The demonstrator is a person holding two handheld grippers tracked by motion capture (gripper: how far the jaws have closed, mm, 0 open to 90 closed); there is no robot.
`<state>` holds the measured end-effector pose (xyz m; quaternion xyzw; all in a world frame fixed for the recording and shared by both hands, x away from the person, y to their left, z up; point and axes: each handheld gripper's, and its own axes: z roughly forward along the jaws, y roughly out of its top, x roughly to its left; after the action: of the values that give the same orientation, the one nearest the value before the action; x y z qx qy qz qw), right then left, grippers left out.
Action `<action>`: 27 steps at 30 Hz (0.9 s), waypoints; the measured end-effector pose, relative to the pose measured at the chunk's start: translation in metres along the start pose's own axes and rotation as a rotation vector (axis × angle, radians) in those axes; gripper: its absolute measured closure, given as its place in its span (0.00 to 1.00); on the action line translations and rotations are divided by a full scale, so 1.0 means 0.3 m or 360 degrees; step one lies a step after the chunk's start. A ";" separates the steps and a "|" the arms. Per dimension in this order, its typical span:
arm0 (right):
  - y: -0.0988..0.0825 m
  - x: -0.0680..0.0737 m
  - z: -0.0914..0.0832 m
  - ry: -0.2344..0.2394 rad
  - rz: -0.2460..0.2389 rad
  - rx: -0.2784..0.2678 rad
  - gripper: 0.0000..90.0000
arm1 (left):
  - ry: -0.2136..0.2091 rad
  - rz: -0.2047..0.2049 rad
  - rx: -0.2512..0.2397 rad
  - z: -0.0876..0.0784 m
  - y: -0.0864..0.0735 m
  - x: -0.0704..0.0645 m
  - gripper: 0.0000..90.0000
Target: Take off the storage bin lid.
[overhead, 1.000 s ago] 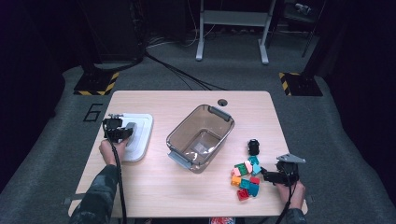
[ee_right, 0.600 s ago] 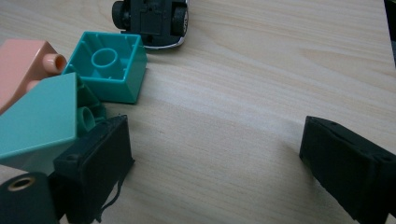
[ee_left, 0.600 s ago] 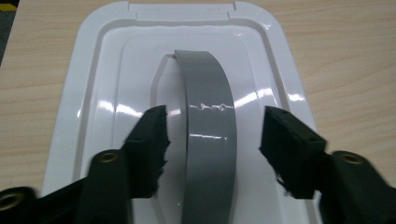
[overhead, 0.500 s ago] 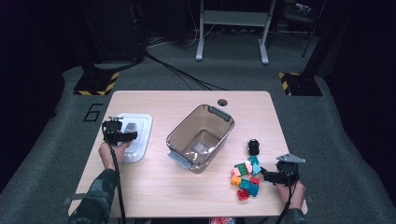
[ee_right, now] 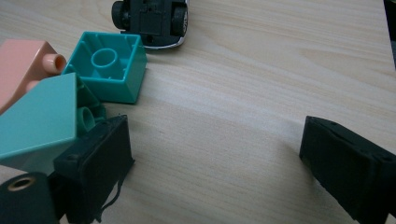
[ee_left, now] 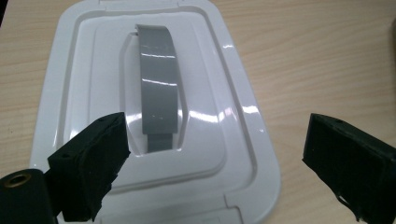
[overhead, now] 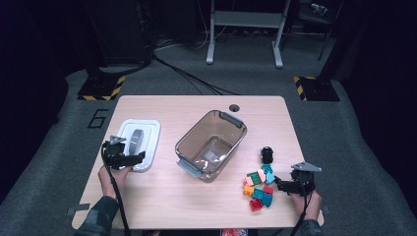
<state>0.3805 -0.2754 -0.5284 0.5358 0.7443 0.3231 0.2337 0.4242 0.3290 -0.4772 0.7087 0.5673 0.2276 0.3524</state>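
A white lid [overhead: 142, 132] with a grey handle [overhead: 135, 140] lies flat at the table's left. My left gripper [overhead: 136, 158] hovers at the lid's near end, open. In the left gripper view the jaws straddle the lid [ee_left: 93, 70] and the near end of the handle [ee_left: 158, 88], with the left gripper [ee_left: 217, 140] touching nothing. A pile of coloured bricks [overhead: 259, 186] sits at the right front. My right gripper [overhead: 281, 186] is open beside it; in the right gripper view the right gripper [ee_right: 219, 154] has bare table between its jaws, and its left jaw rests against a teal brick [ee_right: 39, 123].
A clear brown bin [overhead: 210, 144] stands empty mid-table between both hands. A black toy car [overhead: 266, 154] sits just beyond the bricks, and it is the toy car [ee_right: 150, 18] at the top of the right gripper view. Another teal brick [ee_right: 109, 67] and a salmon brick [ee_right: 21, 60] lie nearby.
My left gripper has drawn back toward the near edge, from over the lid's middle to its near end. The right gripper has stayed put.
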 end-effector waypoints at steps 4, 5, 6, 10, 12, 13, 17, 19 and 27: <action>0.000 0.000 0.000 0.0003 0.0003 0.0003 0.09 | -0.0029 0.0075 -0.0012 -0.020 -0.055 -0.044 0.06; 0.000 0.000 0.000 0.0002 0.0003 0.0001 0.09 | -0.0032 0.0092 -0.0010 -0.022 -0.065 -0.052 0.06; 0.000 0.000 0.000 0.0003 0.0002 0.0000 0.09 | -0.0048 0.0106 -0.0005 -0.026 -0.086 -0.069 0.05; 0.000 0.000 0.001 0.0001 0.0004 -0.0001 0.09 | -0.0090 0.0175 -0.0006 -0.037 -0.135 -0.108 0.04; 0.000 0.000 0.000 0.0002 0.0004 -0.0001 0.09 | -0.0114 0.0214 -0.0006 -0.039 -0.156 -0.127 0.05; 0.000 0.001 0.000 0.0000 0.0005 0.0000 0.09 | -0.0137 0.0230 0.0000 -0.041 -0.166 -0.138 0.05; 0.000 0.000 0.000 0.0000 0.0005 -0.0002 0.09 | -0.0211 0.0317 -0.0011 -0.040 -0.203 -0.182 0.06; 0.000 0.000 0.001 0.0000 0.0006 -0.0001 0.09 | -0.0251 0.0378 -0.0006 -0.031 -0.221 -0.207 0.06; 0.000 0.000 0.000 0.0000 0.0005 -0.0002 0.09 | -0.0301 0.0533 0.0026 -0.006 -0.258 -0.257 0.06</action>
<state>0.3803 -0.2753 -0.5284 0.5368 0.7433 0.3240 0.2334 0.3535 0.2636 -0.5288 0.8142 0.4077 0.2107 0.3555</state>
